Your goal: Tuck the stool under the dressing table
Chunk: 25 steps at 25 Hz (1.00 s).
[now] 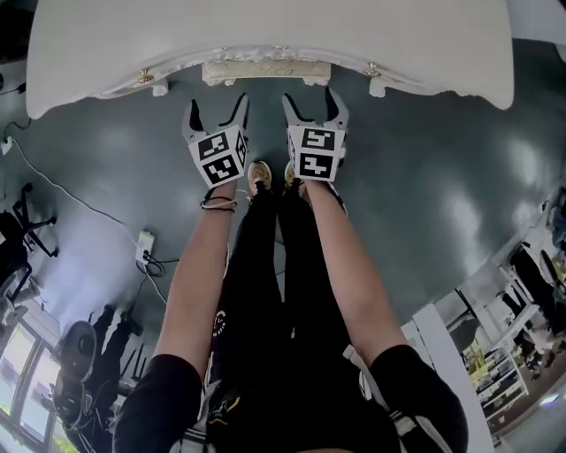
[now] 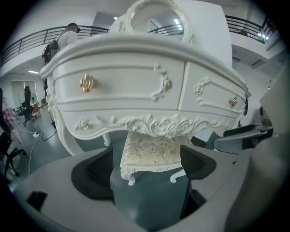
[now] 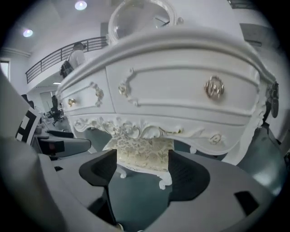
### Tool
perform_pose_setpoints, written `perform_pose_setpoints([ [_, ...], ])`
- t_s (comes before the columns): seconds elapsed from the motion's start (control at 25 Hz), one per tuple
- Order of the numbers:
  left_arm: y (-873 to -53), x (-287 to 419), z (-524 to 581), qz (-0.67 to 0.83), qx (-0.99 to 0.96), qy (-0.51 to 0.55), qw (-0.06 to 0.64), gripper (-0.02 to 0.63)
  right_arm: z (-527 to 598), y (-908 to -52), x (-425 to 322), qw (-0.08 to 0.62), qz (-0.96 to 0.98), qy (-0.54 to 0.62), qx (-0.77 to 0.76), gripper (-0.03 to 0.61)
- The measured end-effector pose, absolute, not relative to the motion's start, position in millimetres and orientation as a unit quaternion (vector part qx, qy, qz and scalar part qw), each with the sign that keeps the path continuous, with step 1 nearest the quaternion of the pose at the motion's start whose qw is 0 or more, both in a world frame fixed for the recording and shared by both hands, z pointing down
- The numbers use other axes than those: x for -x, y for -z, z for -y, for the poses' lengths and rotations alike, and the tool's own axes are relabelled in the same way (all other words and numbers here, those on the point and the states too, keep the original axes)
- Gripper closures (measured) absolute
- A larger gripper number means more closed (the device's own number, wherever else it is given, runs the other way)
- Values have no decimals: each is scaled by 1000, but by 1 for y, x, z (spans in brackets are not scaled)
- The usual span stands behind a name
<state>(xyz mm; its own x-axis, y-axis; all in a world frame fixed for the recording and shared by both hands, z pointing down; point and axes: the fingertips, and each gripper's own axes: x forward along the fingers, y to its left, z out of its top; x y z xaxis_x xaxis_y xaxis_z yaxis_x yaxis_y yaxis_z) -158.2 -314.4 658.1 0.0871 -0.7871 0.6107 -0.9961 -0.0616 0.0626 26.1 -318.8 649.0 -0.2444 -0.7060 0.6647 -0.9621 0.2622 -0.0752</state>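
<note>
The stool (image 1: pixel 265 71) sits under the far white dressing table (image 1: pixel 424 44), with only its near edge showing. Just in front of it, the left gripper (image 1: pixel 218 111) and right gripper (image 1: pixel 309 104) hover side by side, jaws spread, pinching nothing.

Floor (image 1: pixel 424 177): dark grey, glossy. A white power strip (image 1: pixel 144 248) lies on it at left, with a cable (image 1: pixel 53 181) trailing away. Black office chair (image 1: pixel 22 221) at far left. Railing (image 2: pixel 27 38) lines the upper level. Ceiling light (image 3: pixel 80 5) lit.
</note>
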Motion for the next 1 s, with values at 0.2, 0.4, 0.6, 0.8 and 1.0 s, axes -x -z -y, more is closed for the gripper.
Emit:
perform_pose_setpoints([
  [0.2,-530,146,304,622,-736,-184,195,130,312,-519,-22,223,774,-198,-559,208],
  [0.4,-397,130,305,593,-778,-150,145,130,313,-379,-12,186,810,-144,-537,215],
  [0.6,-268,123,293,562,-814,-111,94,137,299,-247,-3,140,836,-75,-525,222],
  [0.8,-166,124,281,549,-832,-71,34,143,287,-151,-2,98,845,-18,-525,225],
  [1.0,-104,124,267,542,-839,-47,-13,154,272,-93,5,78,853,33,-516,227],
])
